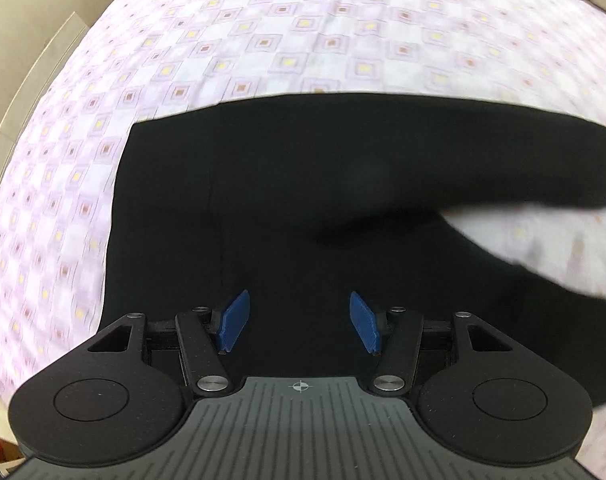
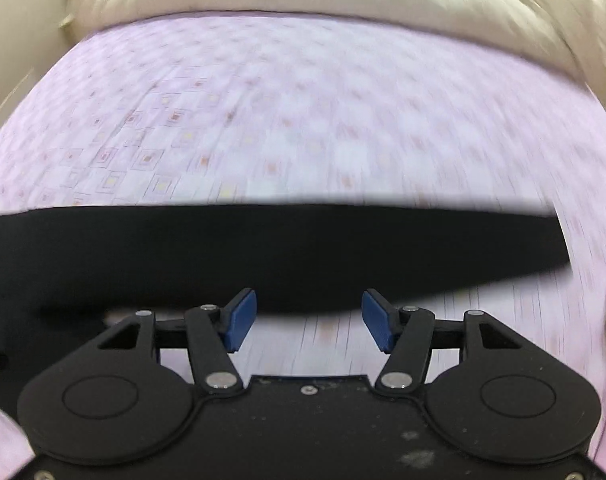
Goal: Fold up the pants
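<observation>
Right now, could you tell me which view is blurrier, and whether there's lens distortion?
Right wrist view: heavier motion blur smears the bedsheet pattern and pants edge. Left wrist view: sharper, blurred mainly at right. Both: fisheye bulges the bed; grippers stay crisp.

The light is bright and soft, with no hard shadows. The pink checked bed sheet (image 2: 343, 128) looks smeared and blurry, and the edges bend round. The flat black cloth pants (image 1: 303, 184) show almost no detail.

Both wrist views look down close, sharing black pants (image 1: 303, 184) on bedsheet (image 2: 303, 120)
</observation>
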The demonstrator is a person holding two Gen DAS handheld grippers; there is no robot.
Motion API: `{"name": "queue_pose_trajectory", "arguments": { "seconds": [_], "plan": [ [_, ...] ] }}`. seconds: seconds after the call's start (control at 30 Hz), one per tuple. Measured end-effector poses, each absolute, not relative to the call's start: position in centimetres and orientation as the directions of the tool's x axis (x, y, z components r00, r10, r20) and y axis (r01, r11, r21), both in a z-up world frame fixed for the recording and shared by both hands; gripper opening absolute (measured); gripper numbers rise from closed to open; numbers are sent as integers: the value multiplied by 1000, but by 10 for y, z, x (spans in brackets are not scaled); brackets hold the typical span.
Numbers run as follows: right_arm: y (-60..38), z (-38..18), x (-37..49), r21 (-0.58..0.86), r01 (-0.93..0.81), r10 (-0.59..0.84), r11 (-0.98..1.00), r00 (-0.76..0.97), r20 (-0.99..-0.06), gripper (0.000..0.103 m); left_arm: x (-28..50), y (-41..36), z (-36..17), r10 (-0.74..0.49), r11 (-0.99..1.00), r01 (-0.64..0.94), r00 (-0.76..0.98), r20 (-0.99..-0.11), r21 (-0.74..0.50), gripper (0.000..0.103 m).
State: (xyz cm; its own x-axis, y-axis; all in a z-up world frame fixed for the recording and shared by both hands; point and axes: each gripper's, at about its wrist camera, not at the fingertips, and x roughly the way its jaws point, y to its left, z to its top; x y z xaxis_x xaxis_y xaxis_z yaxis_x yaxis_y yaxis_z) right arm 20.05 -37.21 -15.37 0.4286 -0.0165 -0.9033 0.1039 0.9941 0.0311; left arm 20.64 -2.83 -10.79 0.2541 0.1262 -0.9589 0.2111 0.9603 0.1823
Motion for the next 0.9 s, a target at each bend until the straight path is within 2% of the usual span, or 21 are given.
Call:
{"name": "queue_pose_trajectory", "arguments": {
  "seconds": [0.13, 0.23, 0.37, 0.47, 0.63, 0.7, 0.73, 0.77, 0.8, 0.9],
  "plan": [
    [-374, -186, 256, -40, -116, 13, 992, 423, -906, 68, 228, -29, -123, 130, 962, 205, 246, -961, 182, 54],
    [-373, -207, 287, -50, -245, 58, 968, 415, -908, 69, 233, -26, -131, 121, 964, 206, 231, -965, 170, 47],
    [-361, -225, 315, -14, -414, 162, 910, 387, -908, 82, 240, -24, -143, 92, 970, 204, 206, -974, 135, 47],
    [-352, -239, 328, 33, -496, 219, 868, 322, -921, 86, 242, -22, -148, 78, 971, 208, 196, -977, 119, 47],
    [-340, -257, 337, 94, -583, 254, 807, 199, -947, 86, 245, -20, -144, 36, 977, 202, 191, -981, 75, 47],
    [-338, -258, 340, 139, -585, 287, 799, 169, -943, 74, 249, -19, -141, 11, 979, 198, 195, -981, 50, 47],
    [-339, -255, 340, 168, -579, 309, 798, 154, -939, 43, 252, -19, -139, -1, 980, 196, 199, -980, 39, 47],
    [-339, -250, 339, 191, -568, 325, 801, 142, -935, 5, 255, -20, -136, -13, 981, 194, 205, -979, 28, 47],
    [-337, -245, 335, 204, -567, 330, 798, 127, -935, 6, 258, -22, -133, -21, 981, 194, 210, -977, 21, 47],
    [-322, -222, 296, 94, -664, 294, 742, 195, -936, 6, 274, -28, -125, -55, 982, 190, 216, -975, -13, 47]
  ]
}}
